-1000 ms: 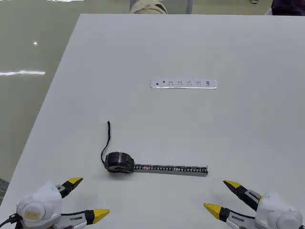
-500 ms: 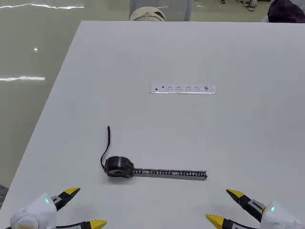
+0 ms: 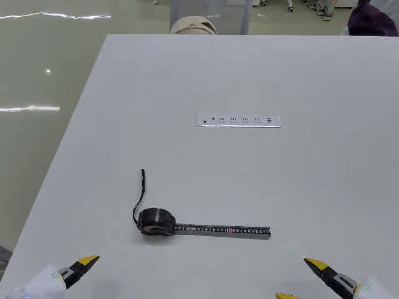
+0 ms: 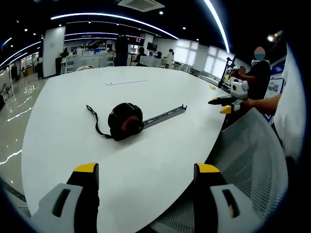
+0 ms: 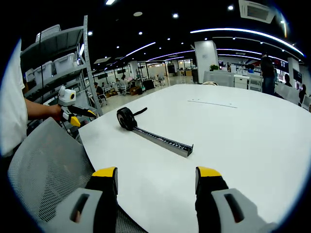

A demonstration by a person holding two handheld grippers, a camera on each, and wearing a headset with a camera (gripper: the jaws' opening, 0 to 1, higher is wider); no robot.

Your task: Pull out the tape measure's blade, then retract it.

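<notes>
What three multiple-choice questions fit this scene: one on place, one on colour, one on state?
1. Where is the power strip?
A. Between the grippers
B. Beyond the tape measure, farther from the person
C. On the tape measure
2. What colour are the jaw tips of the left gripper and right gripper?
A. Yellow
B. Red
C. Green
3. In what state is the blade?
A. Fully retracted
B. Held by a gripper
C. Pulled out, lying on the table

1 B: the head view shows it past the tape measure.
2 A: both gripper views show yellow tips.
3 C: it lies extended, both grippers open and apart from it.
</notes>
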